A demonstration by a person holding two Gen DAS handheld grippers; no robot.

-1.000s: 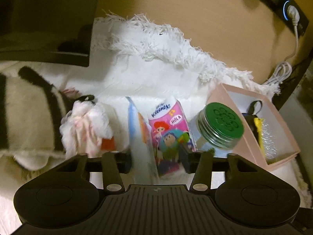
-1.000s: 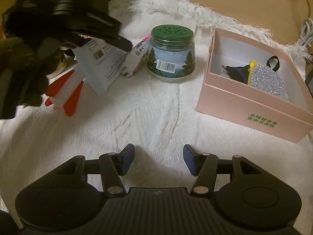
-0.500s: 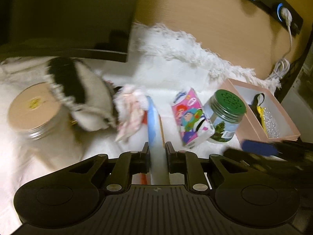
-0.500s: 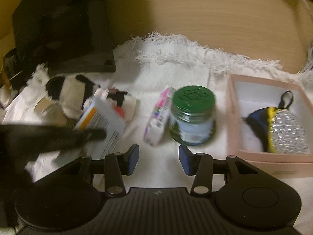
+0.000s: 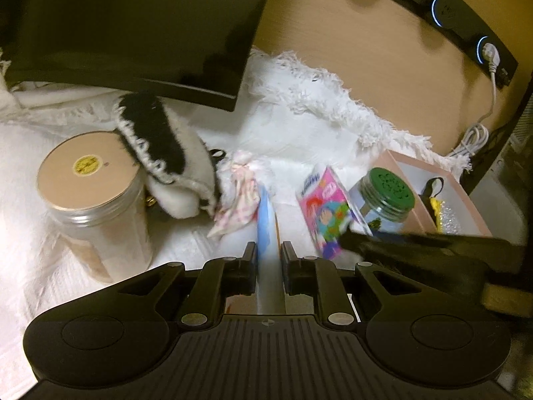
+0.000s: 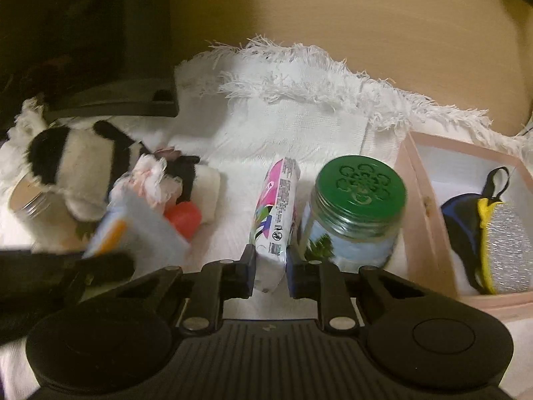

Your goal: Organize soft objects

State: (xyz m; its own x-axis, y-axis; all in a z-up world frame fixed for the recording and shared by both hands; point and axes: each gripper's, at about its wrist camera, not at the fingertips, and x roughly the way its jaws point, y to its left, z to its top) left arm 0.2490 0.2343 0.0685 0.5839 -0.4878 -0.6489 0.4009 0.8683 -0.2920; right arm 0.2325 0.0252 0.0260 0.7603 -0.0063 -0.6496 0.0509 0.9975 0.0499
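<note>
The left tool was pinching a flat pale-blue packet, which stood on edge between the pads, its long axis running straight away from the camera toward the plush panda and the frilly pink-and-white cloth. The right tool had just been closing, and its pads pressed the near end of the pink tissue pack. That pack also stood on its narrow edge, its length pointing away along the fingers, its printed side face up toward the lens (the cartoon face showed only in the left view).

The pack sat on the white fringed cloth, just beside the green-lidded jar on its right; whether they touched I could not tell. Beyond the jar stood the open pink box, holding a dark blue and yellow pouch with a silvery glittered face. To the left lay the panda, with something red near it and a jar with a tan lid against its far side.

Open cloth lay ahead of the pack, up to the fringe where the wooden table showed bare. A dark monitor base closed the far left corner. The gap between packet and pack was narrow, the two tools close alongside each other.
</note>
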